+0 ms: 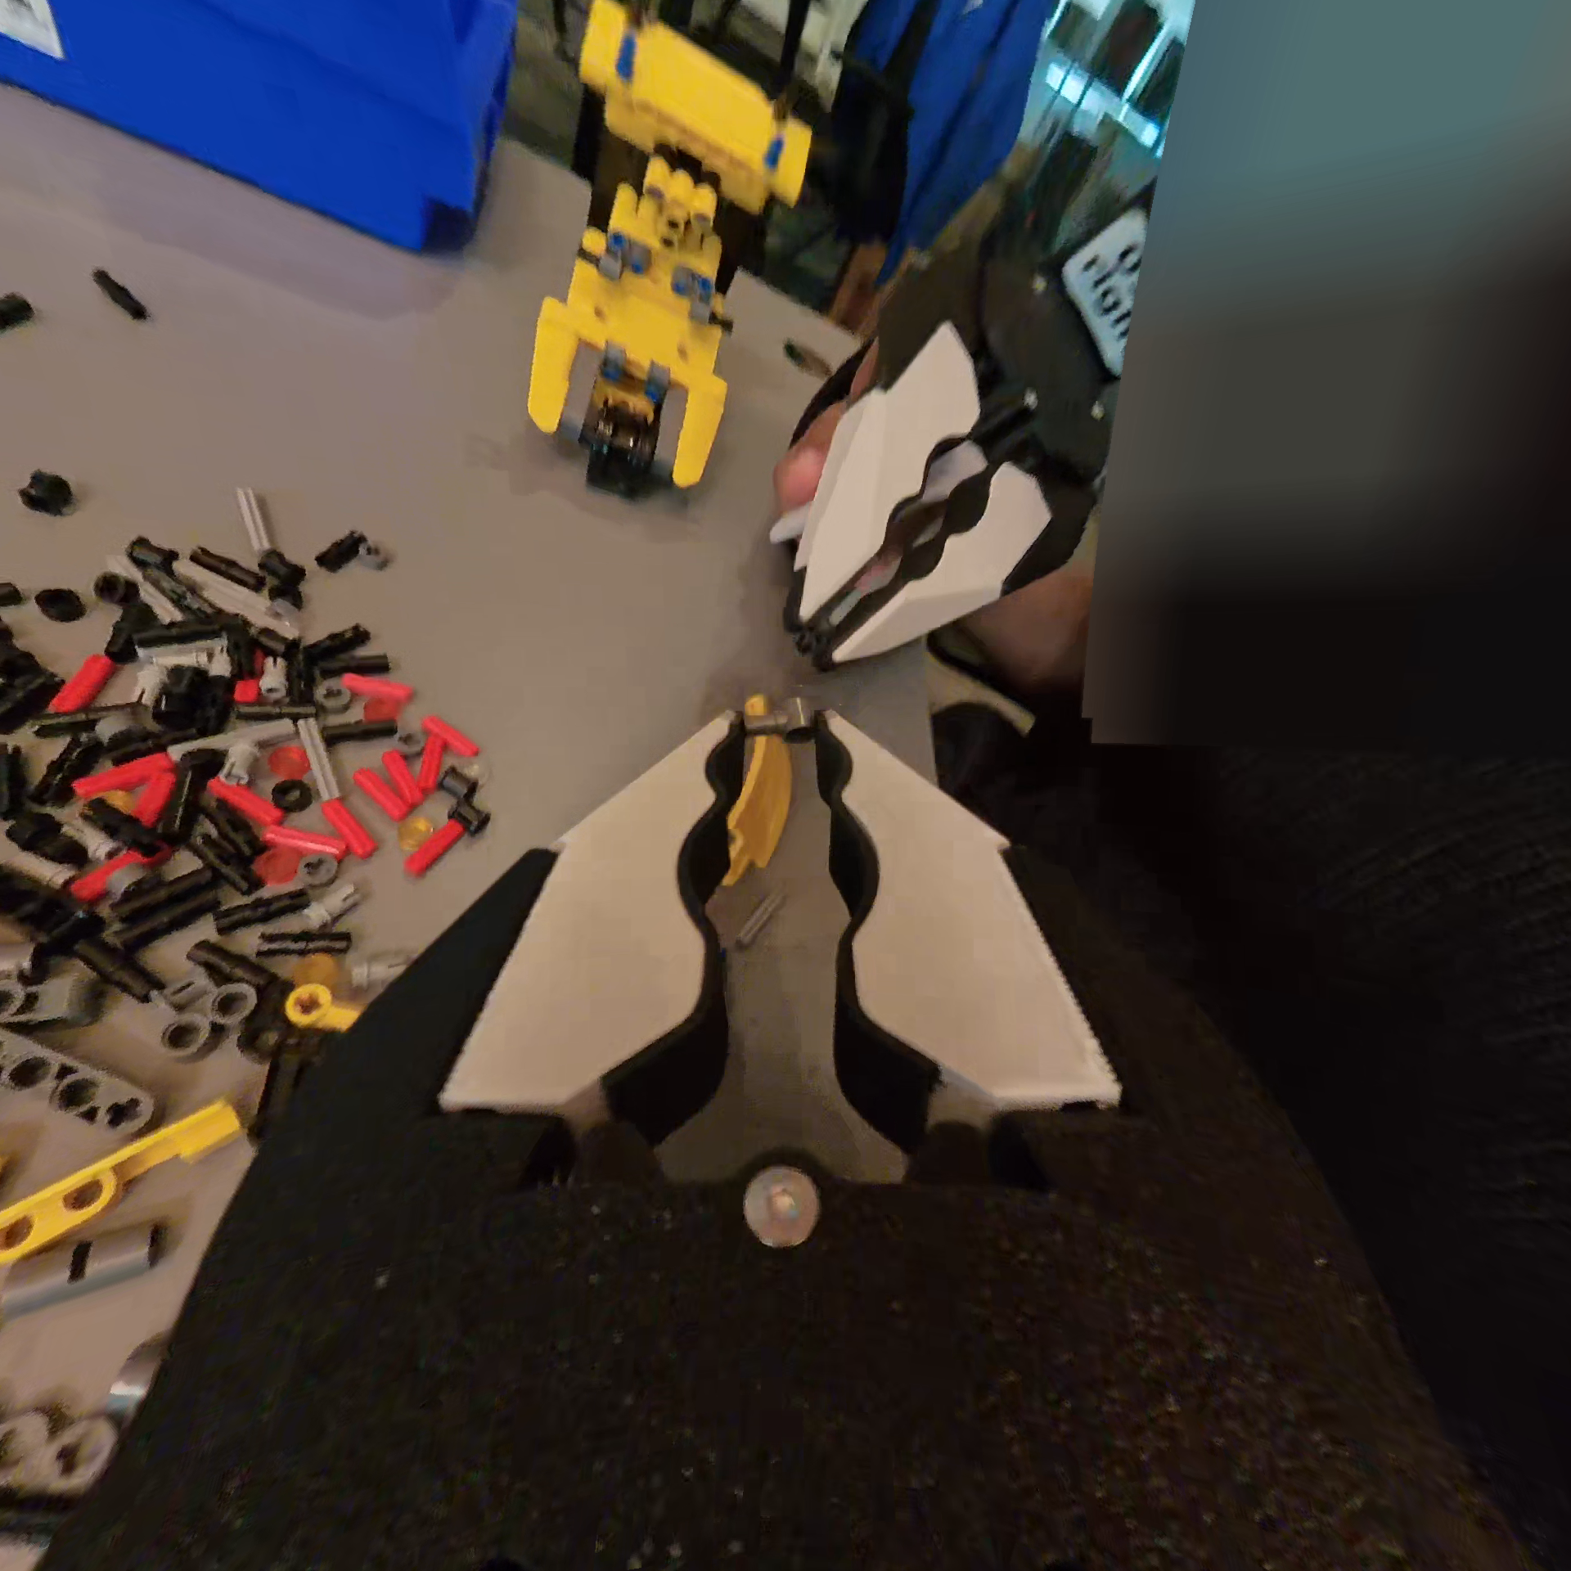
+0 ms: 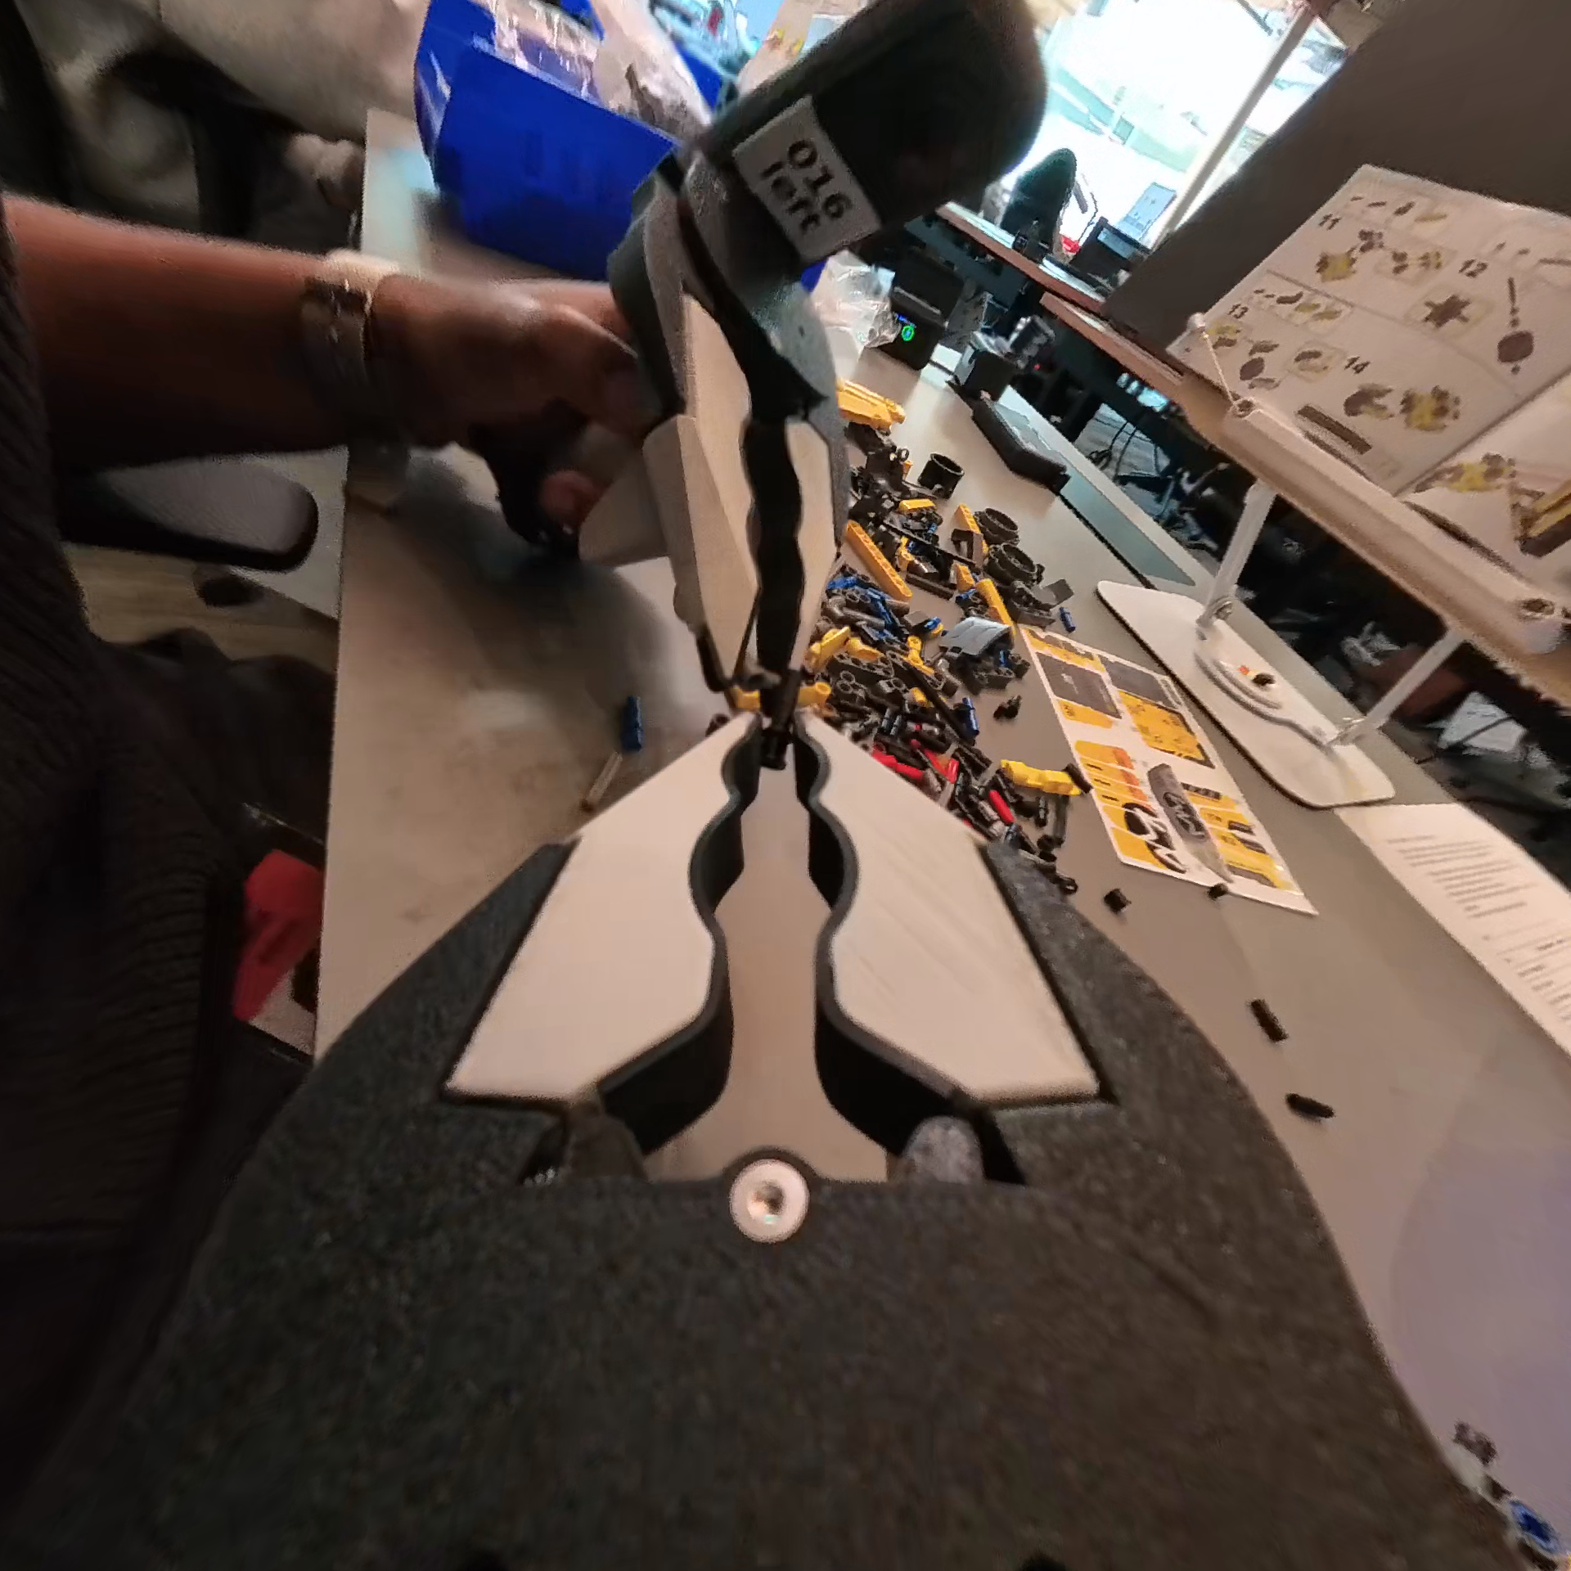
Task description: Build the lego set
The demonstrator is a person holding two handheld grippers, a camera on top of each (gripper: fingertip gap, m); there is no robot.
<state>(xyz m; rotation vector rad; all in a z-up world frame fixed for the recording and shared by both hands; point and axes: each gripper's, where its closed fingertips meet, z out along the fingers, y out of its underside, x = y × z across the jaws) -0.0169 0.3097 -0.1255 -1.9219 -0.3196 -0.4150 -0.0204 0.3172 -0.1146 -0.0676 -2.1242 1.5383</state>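
Note:
In the left wrist view my left gripper (image 1: 778,723) is shut on a small grey connector (image 1: 775,721) joined to a curved yellow panel (image 1: 761,803). It holds them just above the grey table (image 1: 595,612). My right gripper (image 1: 809,639) hovers close to the upper right, its tips nearly together. In the right wrist view my right gripper (image 2: 774,733) is shut on a small black pin (image 2: 772,746). The left gripper (image 2: 753,677) comes down from above and its yellow piece (image 2: 746,699) meets the pin tip to tip. A person's hand (image 2: 527,365) holds the left gripper.
A yellow brick-built vehicle (image 1: 633,340) stands on the table ahead, with a blue bin (image 1: 255,102) behind it at the left. Loose black, red and grey parts (image 1: 195,765) lie to the left. A sticker sheet (image 2: 1165,765), an instruction booklet on a stand (image 2: 1394,340) and a paper (image 2: 1488,893) are at the right. The yellow brick-built vehicle (image 1: 633,340) is about 15 cm from my right fingertips.

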